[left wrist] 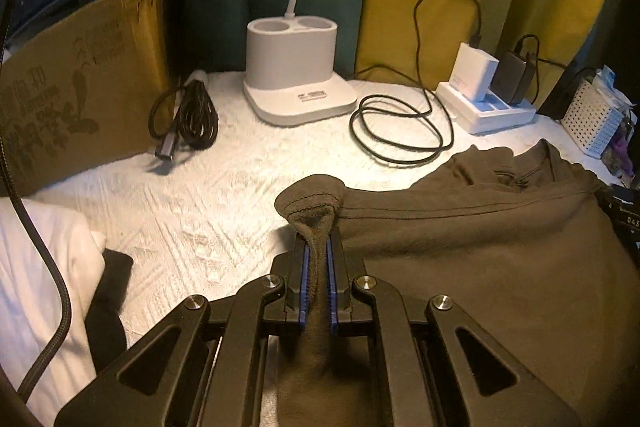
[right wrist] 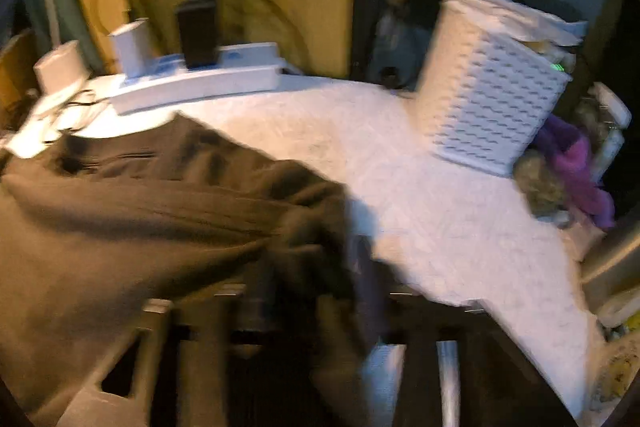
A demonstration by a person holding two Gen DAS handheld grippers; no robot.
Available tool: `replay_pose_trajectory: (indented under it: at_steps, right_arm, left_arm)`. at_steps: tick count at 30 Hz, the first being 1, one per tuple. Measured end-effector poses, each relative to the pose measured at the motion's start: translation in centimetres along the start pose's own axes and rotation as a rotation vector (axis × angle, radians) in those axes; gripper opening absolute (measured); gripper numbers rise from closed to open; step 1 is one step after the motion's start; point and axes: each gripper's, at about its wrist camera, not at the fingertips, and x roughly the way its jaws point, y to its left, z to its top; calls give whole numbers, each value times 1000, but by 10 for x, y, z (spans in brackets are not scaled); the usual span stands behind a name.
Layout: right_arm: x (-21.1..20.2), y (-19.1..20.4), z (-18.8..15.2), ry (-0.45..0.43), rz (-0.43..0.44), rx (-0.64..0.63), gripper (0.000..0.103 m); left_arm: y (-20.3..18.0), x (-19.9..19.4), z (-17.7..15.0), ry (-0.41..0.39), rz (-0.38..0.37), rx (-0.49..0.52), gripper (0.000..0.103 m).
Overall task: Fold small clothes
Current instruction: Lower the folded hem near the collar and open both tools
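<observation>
Brown-olive shirt (left wrist: pixel 460 247) lies across the white-covered desk (left wrist: pixel 200 211), hem running left-right. Left gripper (left wrist: pixel 316 267) fingers pinch its left corner; right gripper (right wrist: pixel 320 291) blurred, fingers apart, cloth still between them.

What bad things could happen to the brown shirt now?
The left gripper pinches only a small bunch of the brown shirt, so that corner might slip out or the fold come out crooked. On the other side the right gripper looks open in a blurry picture, so that corner may sag unevenly. The looped black cable lies close behind and could snag if the shirt slides back.
</observation>
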Motion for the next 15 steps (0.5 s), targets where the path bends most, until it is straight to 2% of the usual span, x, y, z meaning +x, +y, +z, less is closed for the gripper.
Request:
replay_pose_trajectory:
  at_steps: [1, 8, 15]
  right_arm:
    - [1, -5, -1, -1, -26, 17, 85]
    - [-21, -44, -11, -23, 58, 117, 85]
    - [-62, -75, -31, -72, 54, 174, 85]
  left_arm:
    - [1, 1, 0, 1, 4, -3, 6]
    - [7, -10, 4, -18, 32, -8, 6]
    - [8, -19, 5, -33, 31, -3, 6]
